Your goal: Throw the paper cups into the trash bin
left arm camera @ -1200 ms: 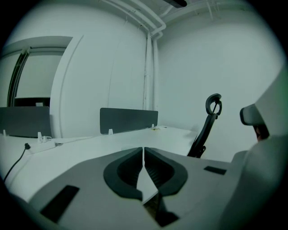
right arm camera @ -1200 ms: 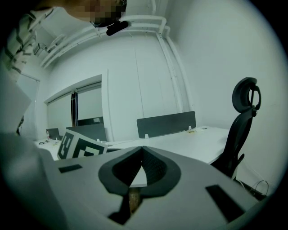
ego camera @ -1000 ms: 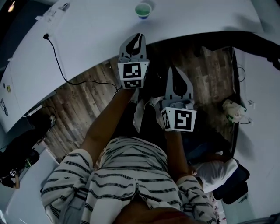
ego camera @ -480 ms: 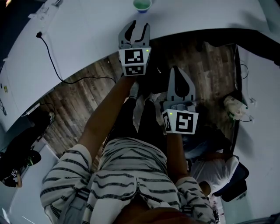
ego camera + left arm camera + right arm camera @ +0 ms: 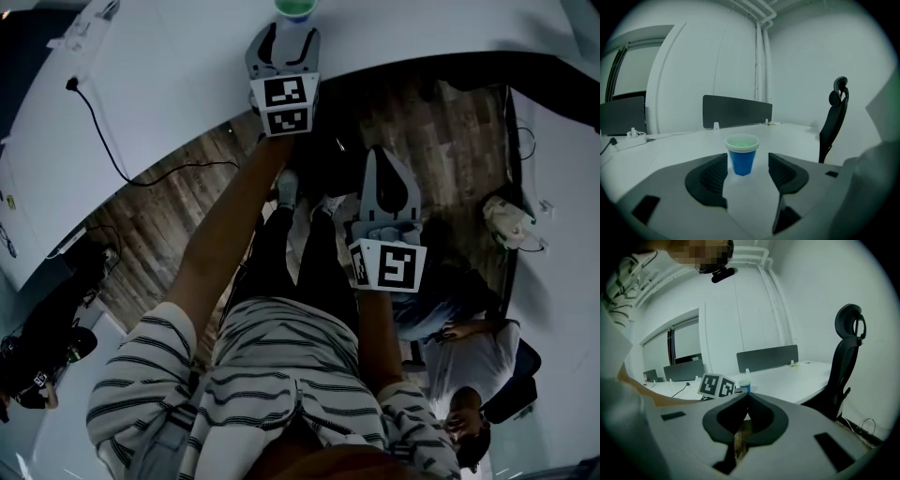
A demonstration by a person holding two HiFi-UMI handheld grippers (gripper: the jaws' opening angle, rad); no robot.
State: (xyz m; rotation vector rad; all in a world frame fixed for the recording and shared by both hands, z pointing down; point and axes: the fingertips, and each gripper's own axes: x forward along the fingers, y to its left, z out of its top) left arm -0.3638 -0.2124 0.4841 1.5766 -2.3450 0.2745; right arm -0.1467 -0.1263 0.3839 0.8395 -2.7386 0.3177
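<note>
The left gripper (image 5: 281, 37), jaws just opened wide, reaches over the white desk (image 5: 169, 75). The blue paper cup (image 5: 742, 157) stands upright at its jaw tips, untouched. The right gripper (image 5: 384, 159) hangs above the wooden floor (image 5: 169, 234), jaws together and empty.

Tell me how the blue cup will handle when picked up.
The cup looks like thin paper, so it probably crushes under a hard squeeze. It stands upright and narrows toward its base, so a nudge might tip it on the smooth table. Those tapered walls may let it slip from a loose grip.
</note>
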